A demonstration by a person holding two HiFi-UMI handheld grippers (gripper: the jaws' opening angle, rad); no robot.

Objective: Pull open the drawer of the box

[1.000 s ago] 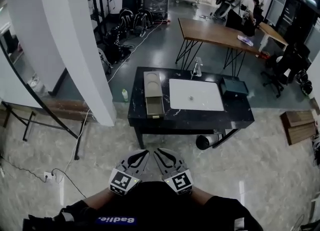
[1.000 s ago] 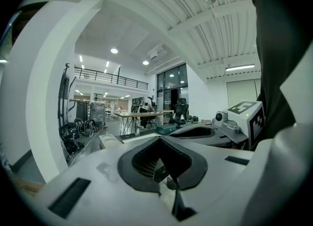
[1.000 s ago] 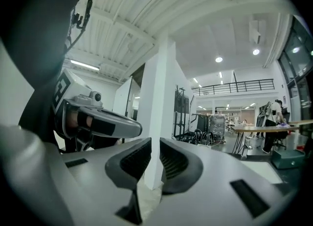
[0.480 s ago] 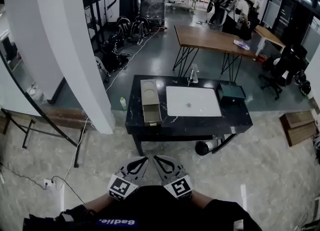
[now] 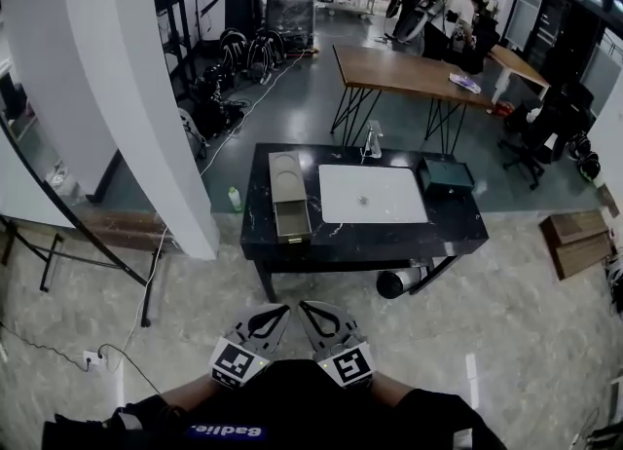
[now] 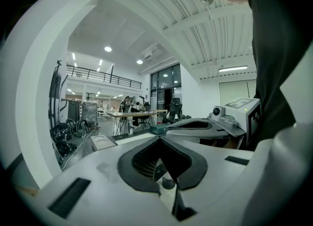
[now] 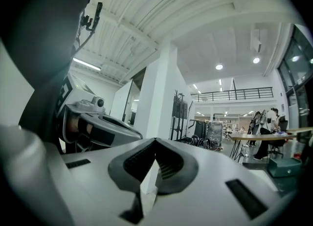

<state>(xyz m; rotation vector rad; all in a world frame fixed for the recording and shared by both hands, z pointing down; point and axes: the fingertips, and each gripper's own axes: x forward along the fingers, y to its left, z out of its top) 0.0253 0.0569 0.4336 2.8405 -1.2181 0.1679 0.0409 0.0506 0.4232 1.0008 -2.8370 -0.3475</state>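
A beige box [image 5: 289,190] lies at the left end of a black table [image 5: 458,234], a few steps ahead of me. Its far half has a round recess; its near half looks like a hollow drawer standing out toward the table's front edge. The same box [image 6: 101,143] shows small and far off in the left gripper view. My left gripper [image 5: 284,310] and right gripper [image 5: 305,307] are held side by side close to my body, far short of the table. Both are shut with nothing between the jaws, as the left gripper [image 6: 159,140] and right gripper [image 7: 155,141] show in their own views.
A white mat [image 5: 372,194] and a dark green case [image 5: 447,174] share the table, and a small stand [image 5: 373,141] sits at its far edge. A black cylinder [image 5: 394,282] lies under it. A white pillar [image 5: 136,97] stands left; a wooden table [image 5: 419,73] stands behind.
The table has slid slightly left and down in the head view as the view shifted. Both grippers sit a little lower in the frame, still shut and together.
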